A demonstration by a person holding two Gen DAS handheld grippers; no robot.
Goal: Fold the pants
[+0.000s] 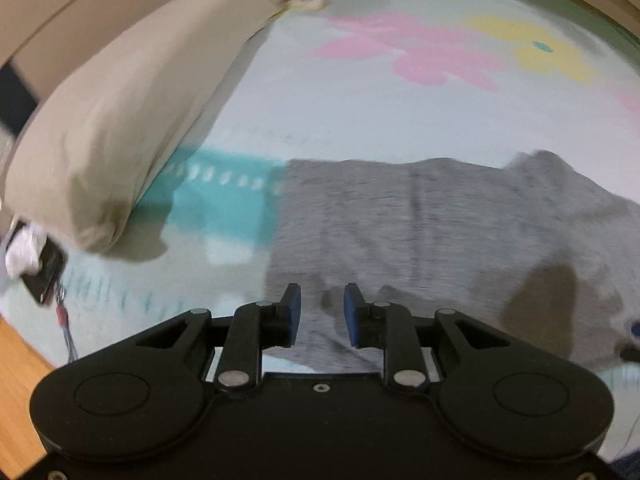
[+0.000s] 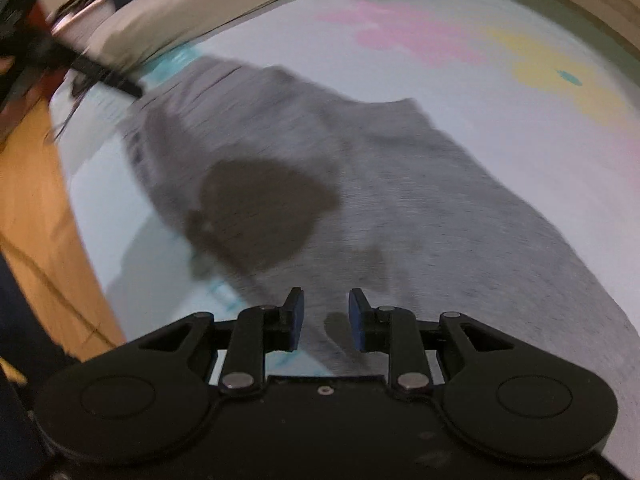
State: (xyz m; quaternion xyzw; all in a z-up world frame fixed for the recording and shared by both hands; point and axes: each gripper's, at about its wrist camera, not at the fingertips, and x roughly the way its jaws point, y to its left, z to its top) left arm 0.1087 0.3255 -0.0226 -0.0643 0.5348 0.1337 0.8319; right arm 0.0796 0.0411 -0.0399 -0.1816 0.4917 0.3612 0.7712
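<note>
A: What do the grippers hold?

B: Nothing. The left gripper [image 1: 322, 304] and the right gripper [image 2: 326, 308] both have the jaws partly apart, empty, just above the grey knitted cotton pants [image 1: 420, 232].

A: Which step is this?

B: I think the approach before a fold. Next, each gripper must go down and pinch an edge.

A: How do the pants look?

B: Flat, already doubled perhaps, on the pale flowered bedsheet [image 1: 360, 112], ahead of both grippers. A beige pillow [image 1: 116, 128] lies far left.
</note>
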